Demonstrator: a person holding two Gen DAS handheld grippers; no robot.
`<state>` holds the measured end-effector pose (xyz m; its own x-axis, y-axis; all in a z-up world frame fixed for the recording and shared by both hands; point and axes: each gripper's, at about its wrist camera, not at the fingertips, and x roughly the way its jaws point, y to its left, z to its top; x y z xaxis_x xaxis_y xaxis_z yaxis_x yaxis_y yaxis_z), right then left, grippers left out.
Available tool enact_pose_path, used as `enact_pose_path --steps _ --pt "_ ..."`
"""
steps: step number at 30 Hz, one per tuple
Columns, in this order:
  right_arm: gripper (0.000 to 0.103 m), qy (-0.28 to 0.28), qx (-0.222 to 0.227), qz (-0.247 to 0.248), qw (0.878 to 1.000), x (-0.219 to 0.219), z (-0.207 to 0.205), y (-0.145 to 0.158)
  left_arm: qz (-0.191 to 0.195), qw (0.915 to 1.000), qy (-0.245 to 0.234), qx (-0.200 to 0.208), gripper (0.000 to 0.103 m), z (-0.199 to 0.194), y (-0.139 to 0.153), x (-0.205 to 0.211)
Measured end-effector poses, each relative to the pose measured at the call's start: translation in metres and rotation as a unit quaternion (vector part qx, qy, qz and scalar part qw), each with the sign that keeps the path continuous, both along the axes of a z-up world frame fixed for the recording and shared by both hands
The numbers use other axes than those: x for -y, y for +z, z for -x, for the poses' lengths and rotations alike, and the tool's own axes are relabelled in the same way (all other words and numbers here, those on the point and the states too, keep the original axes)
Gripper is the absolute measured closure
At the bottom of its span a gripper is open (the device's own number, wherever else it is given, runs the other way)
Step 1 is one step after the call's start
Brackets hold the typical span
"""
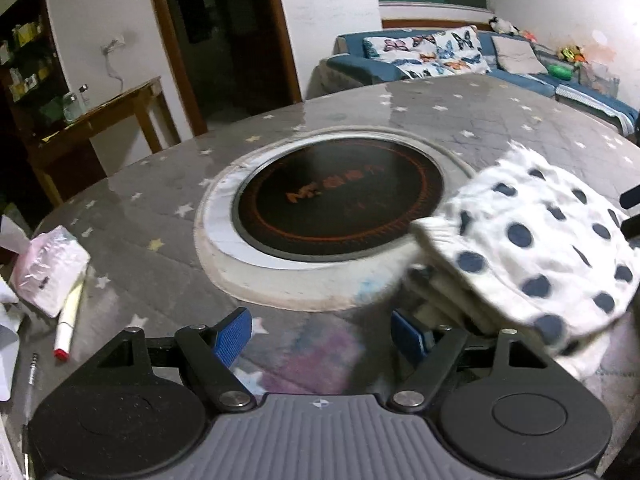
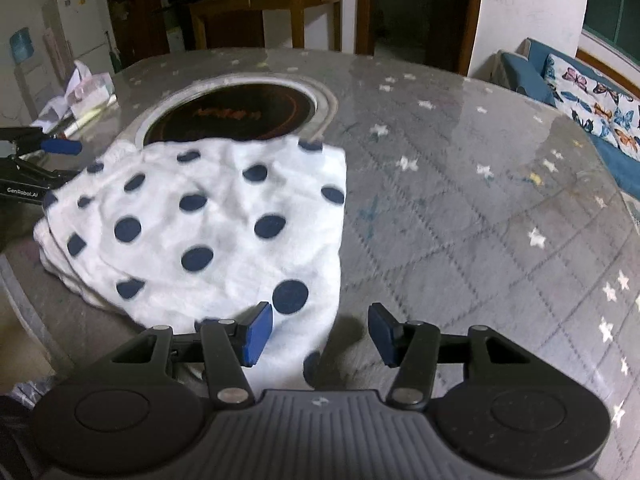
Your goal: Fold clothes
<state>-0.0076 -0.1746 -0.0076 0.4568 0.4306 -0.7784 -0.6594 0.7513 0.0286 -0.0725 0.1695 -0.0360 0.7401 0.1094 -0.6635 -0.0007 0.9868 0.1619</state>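
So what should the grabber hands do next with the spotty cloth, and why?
Probably ease both away. The polka-dot garment already lies in a folded stack on the table, its layers showing at the edge. The left gripper and right gripper are both open and hold nothing, so no fold looks unfinished, though the picture is blurry.

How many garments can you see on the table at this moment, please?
1: a white polka-dot garment lies folded in layers on the grey star-patterned table, its far edge overlapping the round black cooktop. Further pieces could be hidden inside its layers.
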Motion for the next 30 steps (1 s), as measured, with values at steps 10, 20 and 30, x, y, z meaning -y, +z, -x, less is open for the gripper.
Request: enact_pose_path --steps 10,20,30 --pt "0.065 0.032 0.034 -0.043 0.998 -0.030 -0.042 0.018 0.083 0.9940 -0.047 0.053 0.049 0.008 0.040 0.030" --pt "0.070 0.053 0.023 -0.048 0.997 -0.064 -0.078 -0.001 0.106 0.9903 -0.089 0.014 0.070 -0.001 0.021 0.065" --pt "0.070 0.065 0.024 -0.042 0.997 -0.062 -0.070 -0.001 0.103 0.9912 -0.082 0.016 0.070 0.015 0.025 0.065"
